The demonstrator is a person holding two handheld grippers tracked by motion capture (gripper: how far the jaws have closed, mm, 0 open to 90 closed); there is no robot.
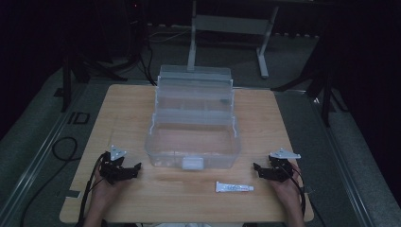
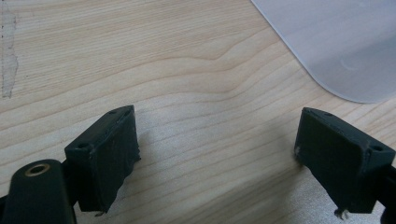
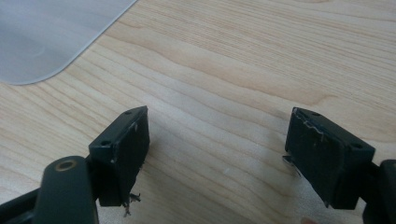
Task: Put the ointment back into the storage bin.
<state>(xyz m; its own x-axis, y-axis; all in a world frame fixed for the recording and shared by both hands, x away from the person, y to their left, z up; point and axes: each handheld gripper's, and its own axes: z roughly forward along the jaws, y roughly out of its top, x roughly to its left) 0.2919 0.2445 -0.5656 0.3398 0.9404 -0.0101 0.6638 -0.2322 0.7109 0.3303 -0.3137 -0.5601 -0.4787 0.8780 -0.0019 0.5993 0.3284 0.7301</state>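
Right hand-held gripper (image 1: 261,170) agape, bare table (image 1: 132,101) before box (image 1: 191,142) corner.

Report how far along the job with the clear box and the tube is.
Done: the clear box stands open, its tiers folded back. In hand: nothing; the left claw and right claw both rest open on the table. Left: the white tube lies untouched in front of the box, probably to be picked up and put in.

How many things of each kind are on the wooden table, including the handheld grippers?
Clear plastic storage box with open lid: 1
Small white tube: 1
Black two-jaw grippers, left gripper and right gripper, both open: 2
Total: 4
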